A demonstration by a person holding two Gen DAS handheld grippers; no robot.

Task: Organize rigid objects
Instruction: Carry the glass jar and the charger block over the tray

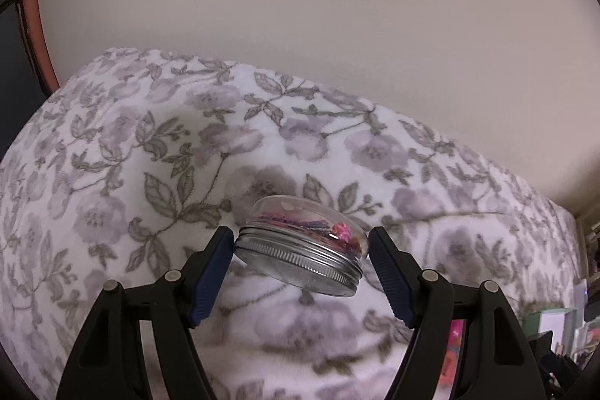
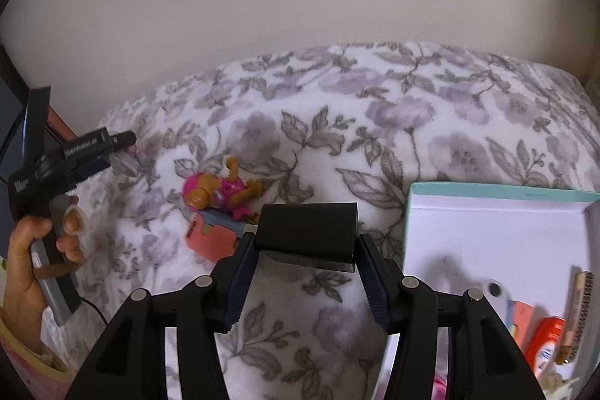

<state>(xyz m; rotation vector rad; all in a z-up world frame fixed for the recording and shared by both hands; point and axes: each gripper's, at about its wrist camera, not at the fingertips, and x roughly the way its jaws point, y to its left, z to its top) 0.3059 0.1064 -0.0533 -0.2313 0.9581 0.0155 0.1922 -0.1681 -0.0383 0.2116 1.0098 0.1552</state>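
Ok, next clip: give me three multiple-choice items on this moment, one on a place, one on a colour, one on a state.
1. Where does the toy figure lie?
A. inside the box
B. on the floral blanket
C. in a gripper

2. What colour is the rim of the open box?
A. pale teal
B. red
C. black

3. How does the left gripper hold the small jar?
A. upright, lid on top
B. not at all
C. tilted, metal lid toward the camera

Answers:
1 B, the figure rests on the blanket, left of the box.
2 A, a teal edge frames the white inside.
3 C, both pads press the jar's sides and its clear body points away.
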